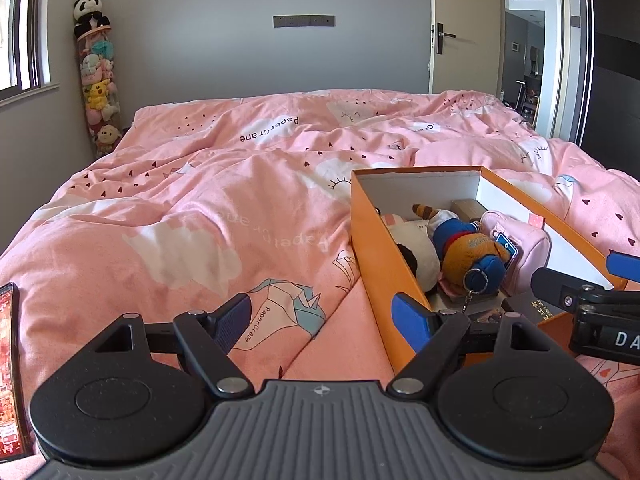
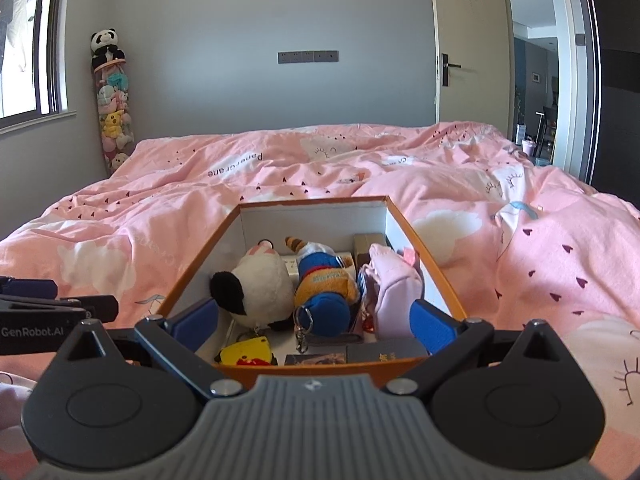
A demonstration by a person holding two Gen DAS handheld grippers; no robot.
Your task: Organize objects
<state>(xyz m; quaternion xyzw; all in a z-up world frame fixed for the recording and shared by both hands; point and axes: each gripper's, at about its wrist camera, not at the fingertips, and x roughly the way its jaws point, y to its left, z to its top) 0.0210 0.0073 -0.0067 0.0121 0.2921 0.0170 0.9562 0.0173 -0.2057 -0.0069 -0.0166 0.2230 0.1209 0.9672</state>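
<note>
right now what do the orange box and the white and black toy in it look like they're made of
Orange box: likely cardboard, matte orange outside, white inside; thin stiff walls with sharp folded corners. White and black toy: soft plush, fuzzy surface and rounded stuffed shape; filling cannot be seen.

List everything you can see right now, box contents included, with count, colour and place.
Box: 1, orange, white inside, open, on the bed.
Cat plush: 1, white and black, box left.
Tiger plush: 1, orange and blue, box middle, keyring attached.
Pouch: 1, pink, box right.
Yellow toy: 1, near left corner of box.
Dark booklets: 2, near end of box.
Quilt: 1, pink, covering the bed.
Toy tube: 1, clear, far left corner, panda on top.
Phone: 1, near left edge of bed.
Left gripper: open, over quilt.
Right gripper: open, over box.
</note>
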